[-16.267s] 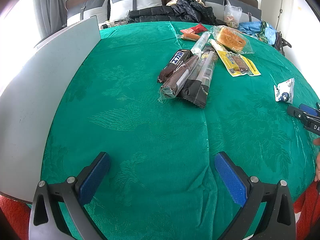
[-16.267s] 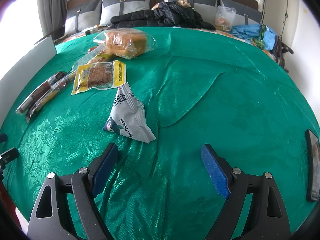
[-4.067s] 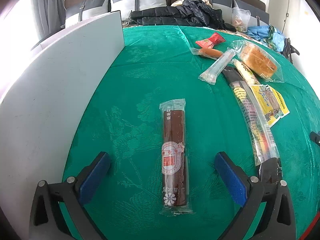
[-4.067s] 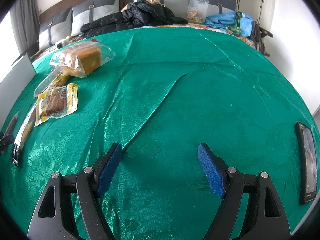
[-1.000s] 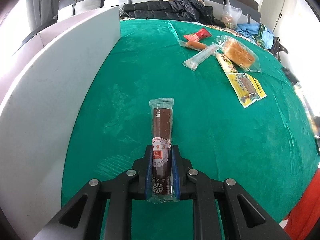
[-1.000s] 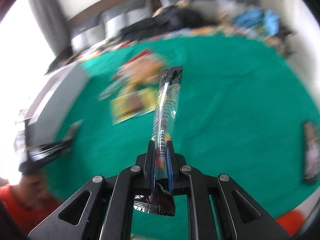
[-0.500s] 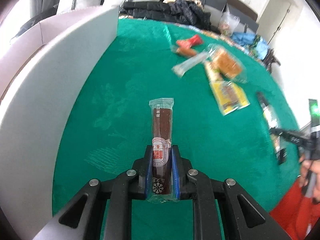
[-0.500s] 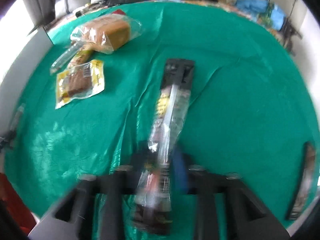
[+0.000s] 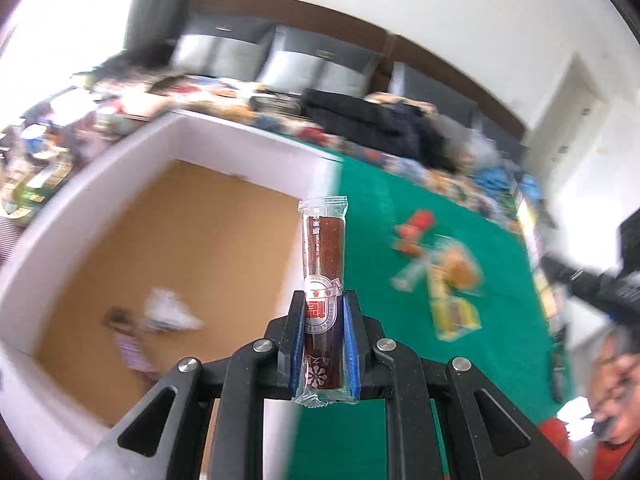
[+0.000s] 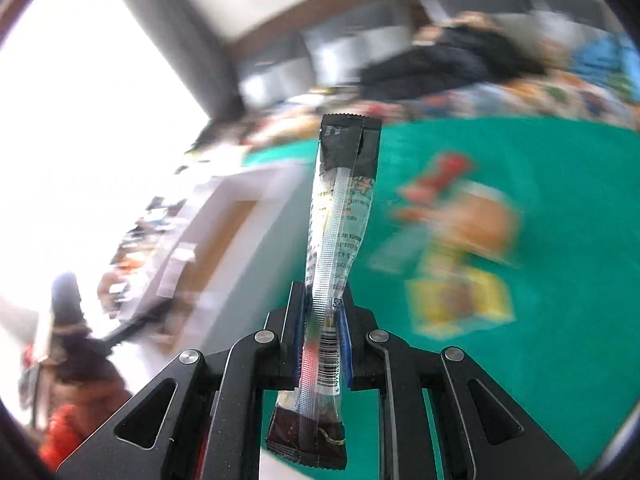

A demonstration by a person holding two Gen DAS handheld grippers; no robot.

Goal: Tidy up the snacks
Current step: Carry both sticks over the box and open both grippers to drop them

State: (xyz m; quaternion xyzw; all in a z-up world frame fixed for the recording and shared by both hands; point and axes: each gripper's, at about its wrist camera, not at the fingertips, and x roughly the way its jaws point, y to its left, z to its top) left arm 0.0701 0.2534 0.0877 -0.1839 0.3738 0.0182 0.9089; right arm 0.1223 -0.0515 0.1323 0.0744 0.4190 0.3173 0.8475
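My left gripper [image 9: 322, 312] is shut on a dark red snack bar [image 9: 323, 252] in clear wrap, held up over the right wall of a white box [image 9: 256, 136] with a brown cardboard floor. Two small packets [image 9: 168, 314] lie blurred inside the box. My right gripper [image 10: 323, 312] is shut on a long black and clear snack packet [image 10: 340, 216], lifted above the green cloth [image 10: 560, 240]. The white box [image 10: 224, 216] shows to the left in the right wrist view. Other snacks, among them a yellow pack [image 9: 456, 314] and a red wrapper [image 9: 418, 222], lie on the cloth.
A black jacket [image 9: 384, 124] and grey cushions [image 9: 304, 68] line the far side. A person in red [image 9: 616, 408] holds the right gripper at the right edge. The same person's sleeve [image 10: 68, 432] shows at lower left in the right wrist view. Clutter lies beyond the box.
Both grippers have risen and swung left with their snacks. The left one now hangs at the box's wall with the box floor in sight. The background is blurred by motion.
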